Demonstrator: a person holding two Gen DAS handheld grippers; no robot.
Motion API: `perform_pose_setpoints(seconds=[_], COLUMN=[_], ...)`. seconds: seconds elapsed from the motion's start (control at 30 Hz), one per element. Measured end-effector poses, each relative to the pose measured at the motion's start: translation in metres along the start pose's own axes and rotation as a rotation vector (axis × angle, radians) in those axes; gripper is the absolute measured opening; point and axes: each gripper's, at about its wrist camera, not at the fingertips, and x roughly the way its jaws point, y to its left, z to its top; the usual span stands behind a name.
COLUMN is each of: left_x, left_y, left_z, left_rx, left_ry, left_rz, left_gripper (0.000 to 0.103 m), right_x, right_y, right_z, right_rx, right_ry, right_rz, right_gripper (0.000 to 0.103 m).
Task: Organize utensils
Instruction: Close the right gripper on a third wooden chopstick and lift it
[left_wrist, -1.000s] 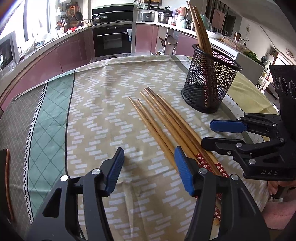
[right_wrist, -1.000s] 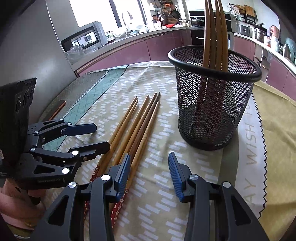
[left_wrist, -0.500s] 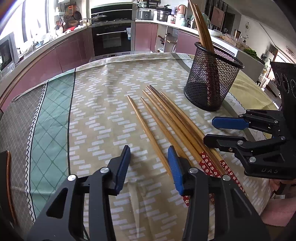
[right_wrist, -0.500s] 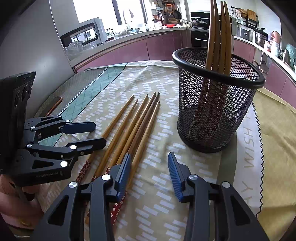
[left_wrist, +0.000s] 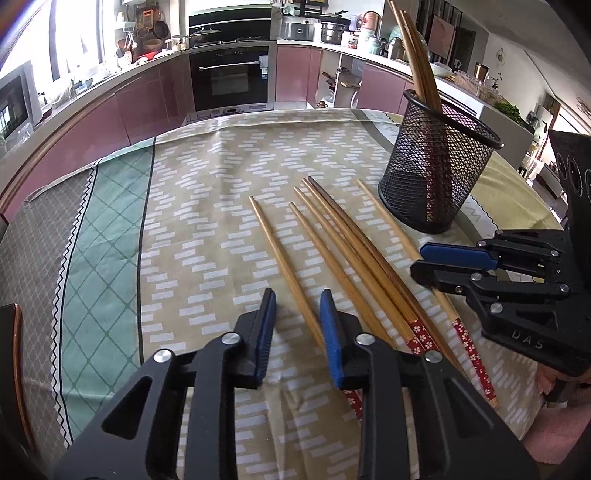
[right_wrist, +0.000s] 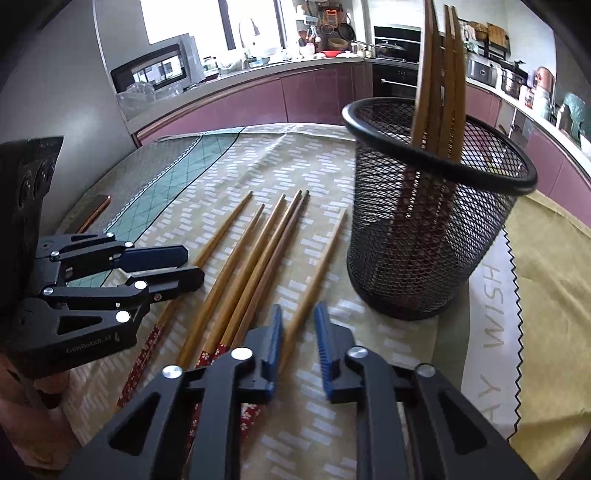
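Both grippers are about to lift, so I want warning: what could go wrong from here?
The jaws have just been closing: left gripper around the leftmost wooden chopstick, right gripper around the rightmost wooden chopstick, neither pinched yet. Gripped near one end, either stick may droop or slip. The black mesh cup already holds leaning chopsticks that could block insertion.

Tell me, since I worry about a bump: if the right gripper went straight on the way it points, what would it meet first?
Likely the lone chopstick already lying between the right gripper pads, then the tablecloth under it. The mesh holder stands off to the right of that line, though depth is unclear.
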Motion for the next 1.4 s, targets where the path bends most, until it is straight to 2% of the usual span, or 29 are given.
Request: perform_pose_setpoints(seconds=[0.1,0.33,0.57,0.77,1.07,1.4], left_x=[0.0,-0.004,-0.018,-0.021,-0.009,0.003], left_y=[0.005,0.008,0.006,-0.004,-0.01,-0.01], left_z=[0.001,-0.003,-0.01,-0.014,-0.015,-0.003], left_rx=[-0.028,-0.078,-0.072,-0.036,-0.001,0.016], left_ry=[0.001,-0.012,-0.038,-0.03,0.014,0.03], left_rz=[-0.001,-0.007,-0.055,-0.099,-0.108,-0.087], left_gripper=[0.014,0.007,0.007,0.007,0.008,0.011], right_x=[-0.001,-0.009,-0.021,-0.016,-0.006,-0.002], right_y=[-0.005,-0.016,-0.01,-0.001,-0.002,-0.003], right_z=[-0.001,-0.005,-0.005,-0.004,-0.004,-0.001], right_rx=[0.03,0.092,0.054,-0.009,-0.014,-0.004], right_ry=[-0.001,-0.018,-0.035,0.002,0.041,0.035], right_rz=[0.017,0.066,0.14,0.148,0.132,0.133], right_gripper=[0.008,0.006,0.006,0.006,0.007,0.006])
